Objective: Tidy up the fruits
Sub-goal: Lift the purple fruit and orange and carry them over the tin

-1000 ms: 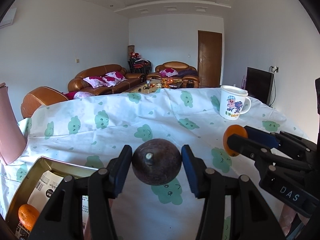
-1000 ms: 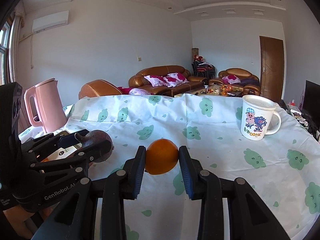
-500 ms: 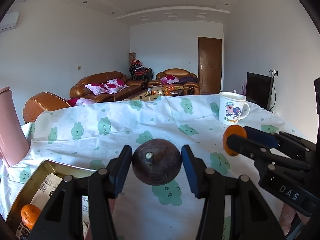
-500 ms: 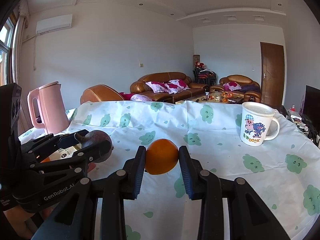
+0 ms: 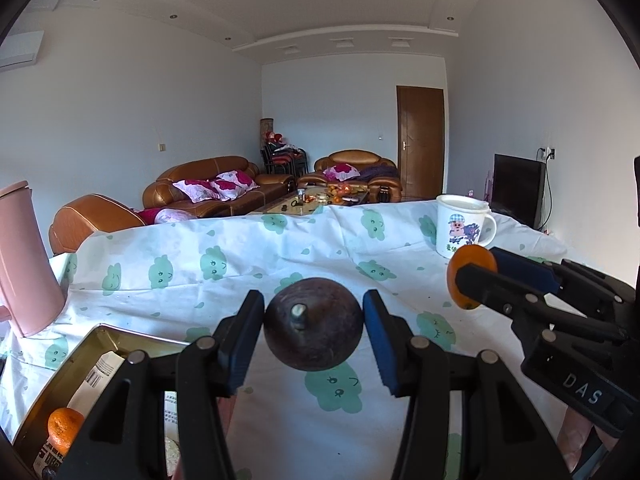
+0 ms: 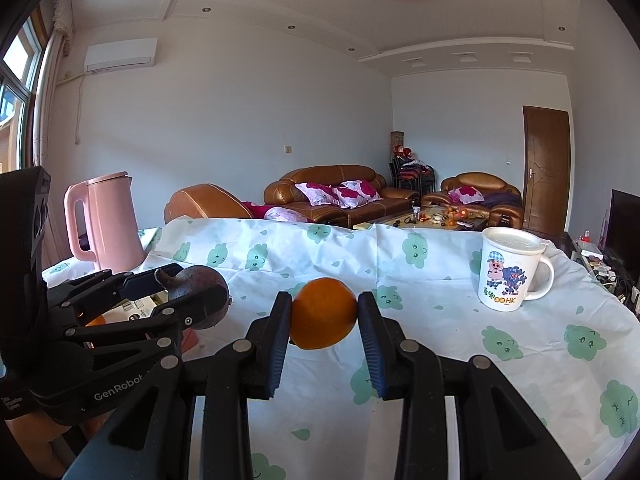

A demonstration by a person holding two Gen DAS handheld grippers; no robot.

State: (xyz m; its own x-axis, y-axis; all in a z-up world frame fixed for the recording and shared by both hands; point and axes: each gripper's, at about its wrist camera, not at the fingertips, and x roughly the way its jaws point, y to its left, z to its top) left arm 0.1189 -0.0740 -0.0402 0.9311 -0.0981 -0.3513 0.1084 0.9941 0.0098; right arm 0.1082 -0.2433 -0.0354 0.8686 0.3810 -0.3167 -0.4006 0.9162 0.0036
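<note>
change: across the last second the view has tipped upward to show more ceiling; both fruits stay clamped and neither hand has travelled, so no fruit has gone in yet.
left gripper [image 5: 313, 330]: closed on a dark brown fruit [image 5: 313, 323], held clear above the tablecloth [image 5: 280, 256] near the table's front edge.
right gripper [image 6: 324, 320]: pinching an orange [image 6: 323, 313] between its blue pads, also lifted off the cloth.
dark fruit's look: round, dull, purplish-brown skin with a short stub of stem facing the camera.
orange's look: smooth, bright, slightly flattened by the pads.
tin [image 5: 104, 340]: open metal box at the front left corner, holding a small tangerine [image 5: 64, 426] on printed paper.
task reading: likely mid-carry, both fruits awaiting placement in the tin.
bystanders: pink kettle [image 6: 106, 222] at the left edge, cartoon mug [image 6: 510, 270] toward the far right.
</note>
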